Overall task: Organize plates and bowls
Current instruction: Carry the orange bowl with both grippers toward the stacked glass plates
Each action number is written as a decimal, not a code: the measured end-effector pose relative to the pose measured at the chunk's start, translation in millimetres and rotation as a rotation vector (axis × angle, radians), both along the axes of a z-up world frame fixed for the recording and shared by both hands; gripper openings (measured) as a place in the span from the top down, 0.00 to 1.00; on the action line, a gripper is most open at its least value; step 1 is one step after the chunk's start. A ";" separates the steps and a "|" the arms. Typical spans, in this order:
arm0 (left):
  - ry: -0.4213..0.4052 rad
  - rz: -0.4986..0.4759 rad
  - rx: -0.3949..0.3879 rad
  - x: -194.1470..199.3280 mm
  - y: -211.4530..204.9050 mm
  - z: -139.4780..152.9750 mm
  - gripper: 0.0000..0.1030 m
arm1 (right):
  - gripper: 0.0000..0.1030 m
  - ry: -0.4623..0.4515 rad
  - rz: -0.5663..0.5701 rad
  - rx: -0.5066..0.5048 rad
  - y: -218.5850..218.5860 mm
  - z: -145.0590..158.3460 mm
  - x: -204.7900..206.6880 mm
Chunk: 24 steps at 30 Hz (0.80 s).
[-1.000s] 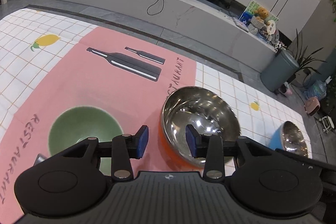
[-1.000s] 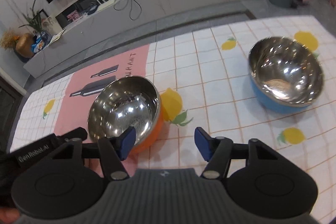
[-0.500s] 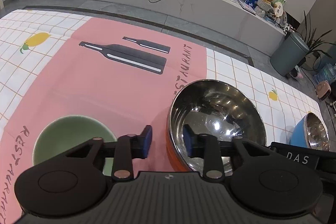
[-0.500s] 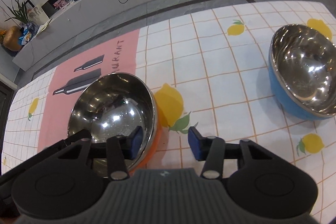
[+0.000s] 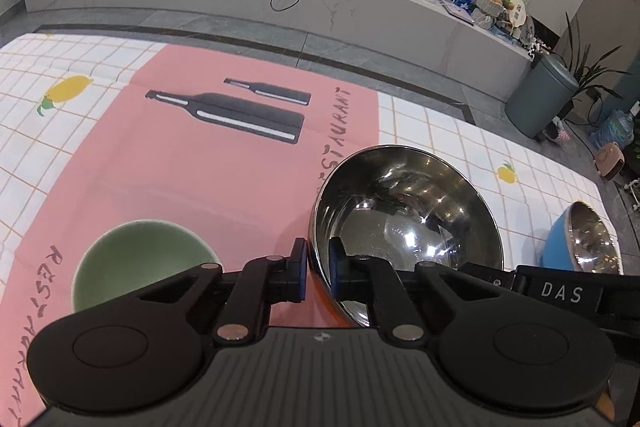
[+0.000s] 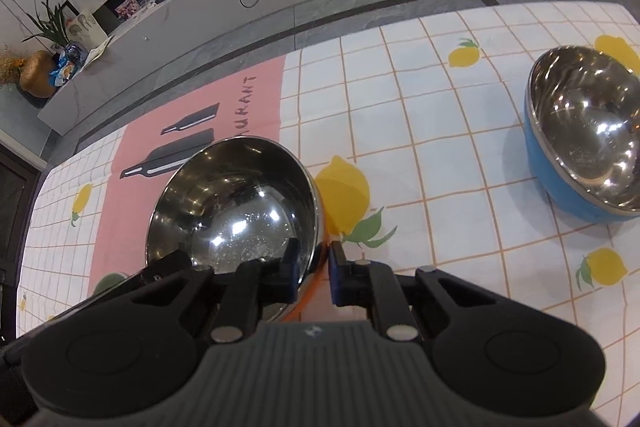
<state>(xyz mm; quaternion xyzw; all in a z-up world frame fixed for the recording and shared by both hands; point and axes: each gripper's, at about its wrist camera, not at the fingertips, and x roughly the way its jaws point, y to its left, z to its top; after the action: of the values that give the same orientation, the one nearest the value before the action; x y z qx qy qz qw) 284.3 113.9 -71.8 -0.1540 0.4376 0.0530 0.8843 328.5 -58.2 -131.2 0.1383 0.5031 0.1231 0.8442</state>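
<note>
While both tools [image 5: 318, 269] [image 6: 313, 269] pinch it, orange bowl's [image 5: 404, 227] near rim hidden behind fingers

a tablecloth [image 5: 208, 163] covers the surface, white grid with printed lemons and a pink panel showing black bottles. on it in the left wrist view: a green bowl [image 5: 140, 259] at 8 o'clock on the pink, an orange steel-lined bowl [image 5: 404, 223] at 4 o'clock across the pink's edge, and a blue steel-lined bowl [image 5: 584, 243] well apart at 3 o'clock on the grid.
</note>
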 end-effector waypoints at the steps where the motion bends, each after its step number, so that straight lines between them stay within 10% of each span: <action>1: -0.006 0.001 0.000 -2.1 -0.3 3.4 0.89 | 0.89 -0.006 0.000 -0.002 -0.7 3.0 -1.8; 24: -0.067 -0.027 -0.091 -117.5 -60.0 46.9 0.89 | 0.90 -0.094 -0.065 0.025 -80.3 57.9 -137.7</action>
<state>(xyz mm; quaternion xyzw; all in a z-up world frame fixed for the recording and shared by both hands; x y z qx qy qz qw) 166.8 53.9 -24.9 -0.1898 0.4117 0.0159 0.8912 190.9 -138.6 -73.2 0.1593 0.4566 0.1084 0.8686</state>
